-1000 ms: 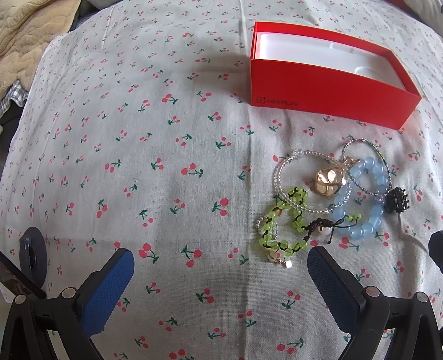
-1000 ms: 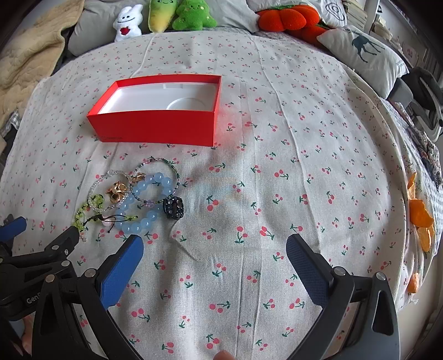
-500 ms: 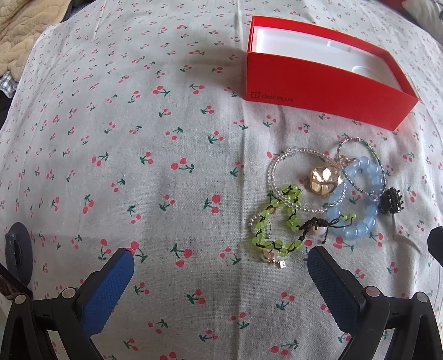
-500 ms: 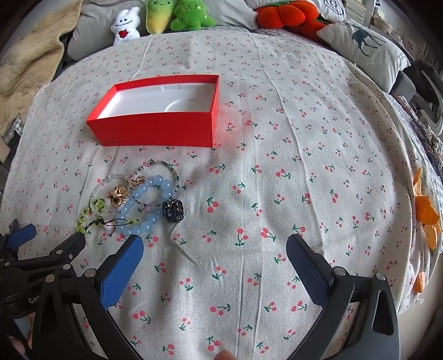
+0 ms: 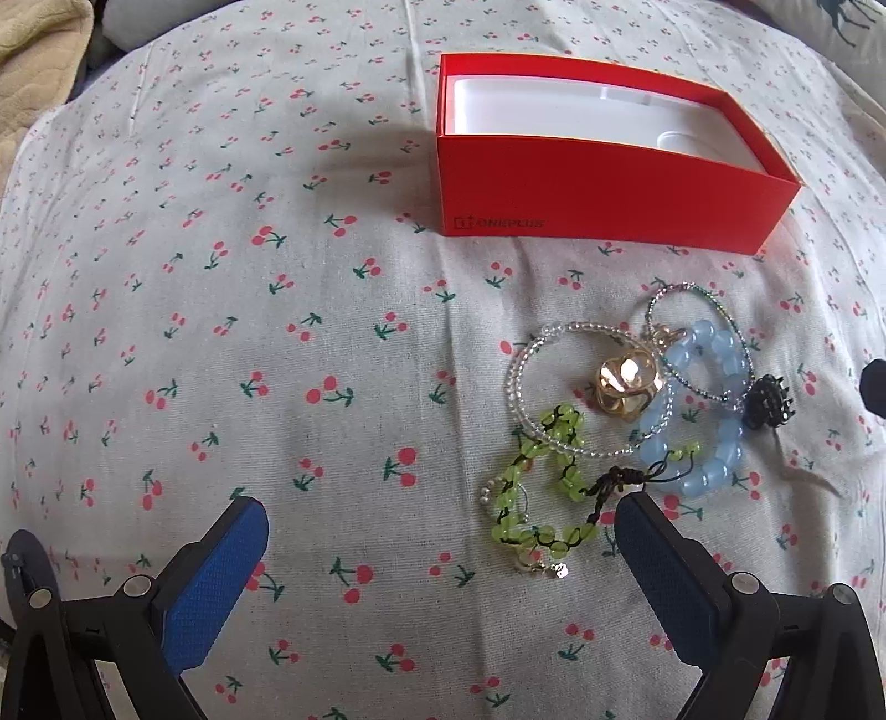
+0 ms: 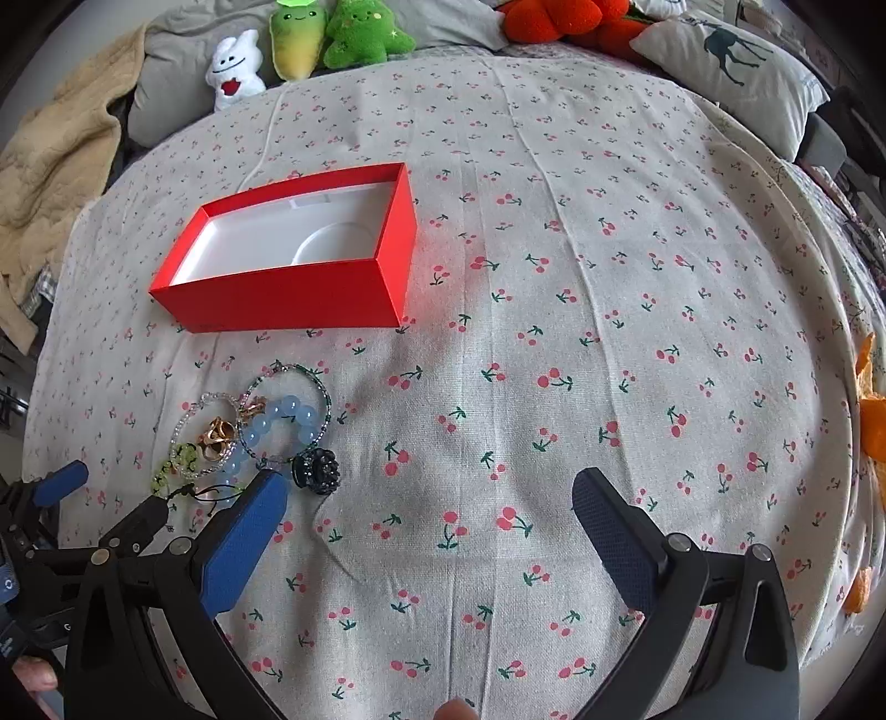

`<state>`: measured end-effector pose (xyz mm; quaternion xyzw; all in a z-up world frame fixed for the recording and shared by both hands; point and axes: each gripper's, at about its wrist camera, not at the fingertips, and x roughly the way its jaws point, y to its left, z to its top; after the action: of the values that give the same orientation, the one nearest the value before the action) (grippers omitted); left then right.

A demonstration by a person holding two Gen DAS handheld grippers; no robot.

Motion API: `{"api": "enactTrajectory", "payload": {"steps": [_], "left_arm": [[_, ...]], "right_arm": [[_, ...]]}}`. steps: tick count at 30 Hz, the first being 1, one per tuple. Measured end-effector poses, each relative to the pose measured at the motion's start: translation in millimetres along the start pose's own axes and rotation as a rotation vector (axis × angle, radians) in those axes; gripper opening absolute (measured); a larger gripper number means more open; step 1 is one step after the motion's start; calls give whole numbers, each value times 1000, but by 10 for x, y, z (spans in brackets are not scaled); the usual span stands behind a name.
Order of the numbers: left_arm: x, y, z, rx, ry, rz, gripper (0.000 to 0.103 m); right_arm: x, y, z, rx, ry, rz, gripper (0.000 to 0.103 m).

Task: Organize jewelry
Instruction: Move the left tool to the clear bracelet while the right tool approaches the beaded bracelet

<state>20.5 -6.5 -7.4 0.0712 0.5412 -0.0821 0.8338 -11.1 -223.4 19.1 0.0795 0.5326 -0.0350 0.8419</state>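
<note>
An open red box point(image 5: 603, 183) with a white inside stands on the cherry-print cloth; it also shows in the right wrist view point(image 6: 293, 266). In front of it lies a jewelry pile: a green bead bracelet point(image 5: 531, 498), a clear bead bracelet point(image 5: 559, 399), a gold flower piece point(image 5: 626, 387), a blue bead bracelet point(image 5: 709, 437), a thin multicolor bracelet point(image 5: 692, 310) and a black clip point(image 5: 767, 401). The pile shows in the right wrist view point(image 6: 255, 437). My left gripper point(image 5: 437, 526) is open and empty, its right finger beside the green bracelet. My right gripper point(image 6: 426, 509) is open and empty, right of the pile.
Plush toys point(image 6: 310, 39) and a beige blanket point(image 6: 50, 166) lie at the bed's far side. A deer-print pillow point(image 6: 731, 61) sits at the back right. Orange peel pieces point(image 6: 875, 410) lie at the right edge.
Both grippers have moved forward toward the box and the jewelry pile, which now looks nearer. Both stay open. The jewelry has not moved.
</note>
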Motion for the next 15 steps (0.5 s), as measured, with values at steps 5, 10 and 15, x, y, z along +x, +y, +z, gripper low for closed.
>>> {"api": "enactTrajectory", "payload": {"steps": [5, 10, 15], "left_arm": [[59, 115, 123, -42, -7, 7, 101], [123, 243, 182, -110, -18, -135, 90], [203, 294, 207, -144, -39, -258, 77]], "right_arm": [[136, 84, 89, -39, 22, 56, 103], [202, 240, 123, -98, 13, 130, 101], [252, 369, 127, -162, -12, 222, 94]]}}
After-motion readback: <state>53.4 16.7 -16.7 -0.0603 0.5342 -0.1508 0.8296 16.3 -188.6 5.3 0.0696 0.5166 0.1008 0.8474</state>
